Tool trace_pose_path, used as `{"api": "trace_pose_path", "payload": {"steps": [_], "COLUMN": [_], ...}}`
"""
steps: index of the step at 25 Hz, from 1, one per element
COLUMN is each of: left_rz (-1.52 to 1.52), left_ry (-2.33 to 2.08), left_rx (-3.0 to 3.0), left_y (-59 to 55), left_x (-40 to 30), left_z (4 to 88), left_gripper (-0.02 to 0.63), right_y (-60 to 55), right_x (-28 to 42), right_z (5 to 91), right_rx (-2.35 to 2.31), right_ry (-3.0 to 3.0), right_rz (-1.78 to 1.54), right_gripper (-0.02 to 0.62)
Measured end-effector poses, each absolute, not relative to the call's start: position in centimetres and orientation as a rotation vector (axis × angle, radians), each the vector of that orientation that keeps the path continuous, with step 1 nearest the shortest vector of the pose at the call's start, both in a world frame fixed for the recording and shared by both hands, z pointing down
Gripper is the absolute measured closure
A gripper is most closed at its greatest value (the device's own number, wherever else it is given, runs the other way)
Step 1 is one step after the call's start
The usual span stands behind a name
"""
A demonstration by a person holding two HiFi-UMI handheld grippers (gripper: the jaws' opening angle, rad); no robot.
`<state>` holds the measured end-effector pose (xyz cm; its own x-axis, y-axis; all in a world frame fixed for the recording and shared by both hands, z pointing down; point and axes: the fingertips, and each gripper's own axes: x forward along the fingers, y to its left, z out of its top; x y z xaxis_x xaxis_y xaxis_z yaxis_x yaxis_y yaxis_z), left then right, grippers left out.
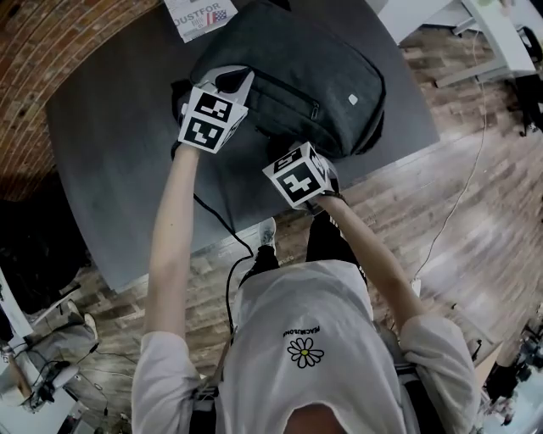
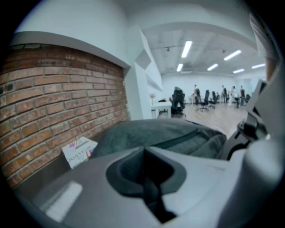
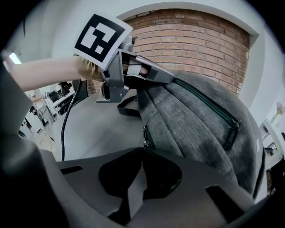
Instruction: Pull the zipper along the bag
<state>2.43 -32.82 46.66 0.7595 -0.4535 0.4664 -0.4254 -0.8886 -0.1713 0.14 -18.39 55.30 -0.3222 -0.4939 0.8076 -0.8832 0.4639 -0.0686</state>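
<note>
Bag (image 1: 314, 76) lies flat on the grey table (image 1: 127, 127), and both grippers are at its near-left side.

Left gripper (image 1: 240, 85): jaws fully closed. The right gripper view shows them pinching the bag's (image 3: 200, 124) upper-left corner edge, right where the long zipper (image 3: 205, 102) begins. That zipper is closed, and its pull hangs at the far end.

Right gripper (image 3: 142, 149): jaws closed, no gap. They are clamped on the zipper pull (image 3: 144, 143) of a second, lower zipper on the bag's near side. The pull's small metal ring shows right at the tips.

The two grippers are near each other but not touching.

A printed card (image 1: 199, 17) leans against the brick wall (image 2: 58, 98) behind the bag. A black cable (image 1: 225, 220) hangs off the table's near edge.
</note>
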Motion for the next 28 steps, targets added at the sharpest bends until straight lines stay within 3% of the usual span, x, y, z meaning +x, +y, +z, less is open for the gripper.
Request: {"api": "trace_pose_path", "payload": {"steps": [19,21,28], "left_rz": [-0.76,-0.735,-0.461], "left_ry": [0.915,1.021,1.369], "left_rx": [-2.909,-2.899,-2.847], "left_y": [-33.6,-33.1,-29.2], "left_x": [1.5,0.4,-4.3], "left_z": [46.4,45.8,41.1], "left_gripper": [0.604,0.603,0.603], "right_y": [-20.4,-19.8,-19.1], "right_x": [-1.7,-1.6,0.0], "right_z": [55.2,54.0,46.1], "right_rx": [1.146,1.154,1.279], "right_ry": [-2.042,-2.076,-2.192], "right_rz": [0.677,0.654,0.458], "right_gripper": [0.554,0.511,0.512]}}
